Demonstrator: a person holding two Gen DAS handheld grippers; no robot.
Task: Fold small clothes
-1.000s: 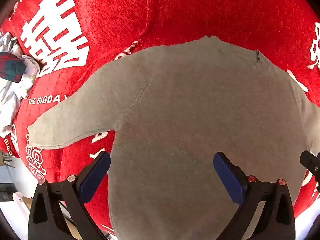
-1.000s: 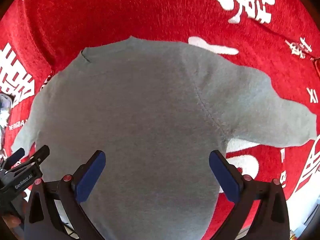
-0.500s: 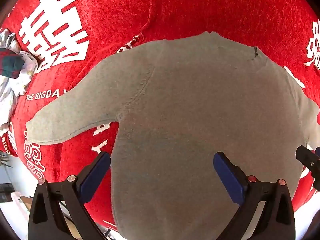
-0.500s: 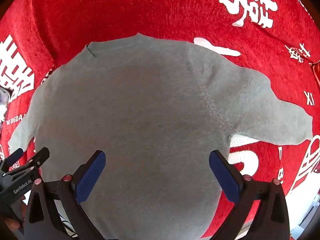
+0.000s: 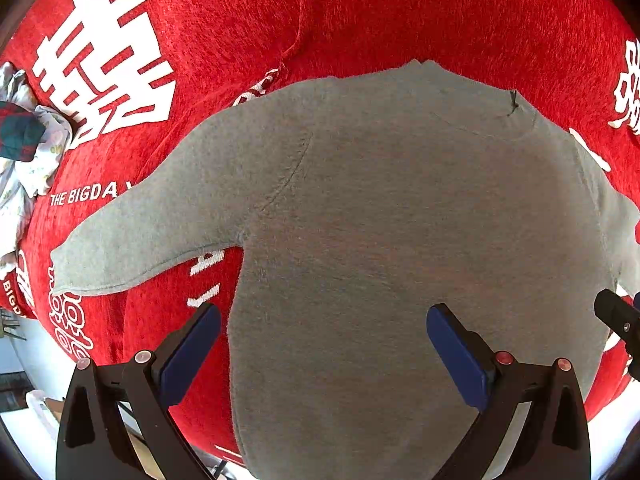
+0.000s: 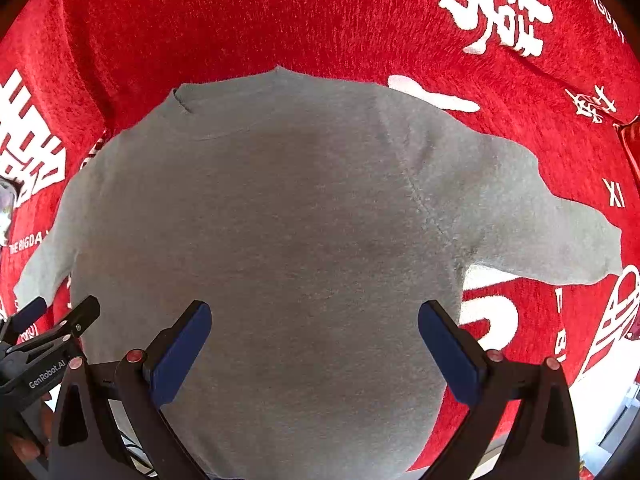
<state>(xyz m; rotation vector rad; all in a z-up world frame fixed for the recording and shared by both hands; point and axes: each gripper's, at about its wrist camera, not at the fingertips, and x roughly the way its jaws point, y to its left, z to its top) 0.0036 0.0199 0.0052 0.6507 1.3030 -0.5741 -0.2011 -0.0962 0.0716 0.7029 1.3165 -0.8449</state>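
A small gray sweater (image 5: 380, 220) lies flat on a red cloth (image 5: 400, 12) with big white signs and letters on it. The sweater is spread out with its neck at the far side and its bottom edge near the cameras. One sleeve (image 5: 152, 224) sticks out to the left. The other sleeve (image 6: 536, 216) sticks out to the right. Both sleeves lie flat on the red cloth.

The left gripper (image 5: 324, 346) hangs over the bottom left part of the sweater. Its two blue pads (image 5: 192, 354) are wide apart and nothing is between them. One pad is over the red cloth just beside the sweater's left edge. The other pad is over the gray body. I cannot tell if the pads touch the sweater.

The right gripper (image 6: 314, 344) hangs over the bottom right part of the sweater. Its blue pads (image 6: 448, 354) are wide apart too, and it holds nothing. One pad is over the gray body and the other is near the sweater's right edge.

Each gripper shows at the edge of the other one's view, so they are near each other, side by side.

At the far left, a small pile of other clothes (image 5: 24, 152) sits on the red cloth. It has white cloth and a bit of dark checked cloth. It is well apart from the sweater.
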